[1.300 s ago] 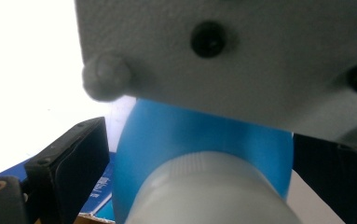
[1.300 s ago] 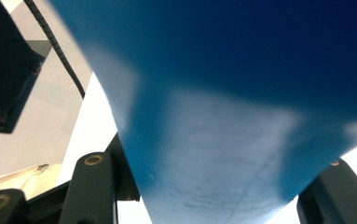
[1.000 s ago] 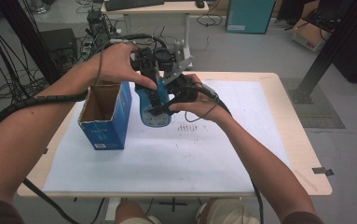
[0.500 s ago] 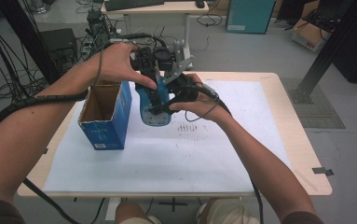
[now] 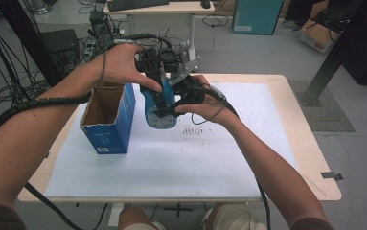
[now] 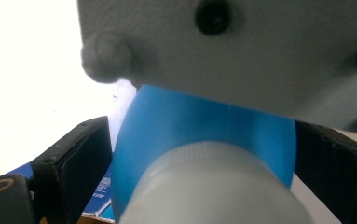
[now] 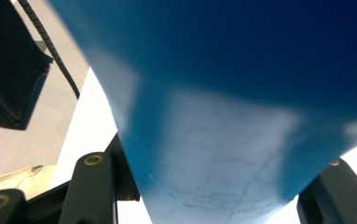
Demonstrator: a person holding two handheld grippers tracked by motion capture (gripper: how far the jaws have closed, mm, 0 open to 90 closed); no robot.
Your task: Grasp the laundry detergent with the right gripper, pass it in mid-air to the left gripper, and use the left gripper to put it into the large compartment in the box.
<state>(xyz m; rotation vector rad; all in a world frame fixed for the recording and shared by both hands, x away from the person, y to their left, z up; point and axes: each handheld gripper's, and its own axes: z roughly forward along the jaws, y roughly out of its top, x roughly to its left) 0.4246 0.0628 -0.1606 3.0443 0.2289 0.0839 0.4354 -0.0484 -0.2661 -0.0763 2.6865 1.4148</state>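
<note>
High view: right gripper [image 5: 164, 111] clamps the blue bottle [image 5: 158, 117]; left gripper [image 5: 158, 76] jaws, just closing slightly, straddle its cap end [image 6: 213, 186] beside the open box [image 5: 105, 120].

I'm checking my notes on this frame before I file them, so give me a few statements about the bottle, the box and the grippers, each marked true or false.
1. The blue bottle is held above the table. True.
2. The right gripper clamps the bottle's body. True.
3. The bottle lies inside the blue box. False: it is beside the box, to its right in the high view.
4. The box is closed. False: its top is open.
5. The left gripper is at the bottle's capped end. True.
</note>
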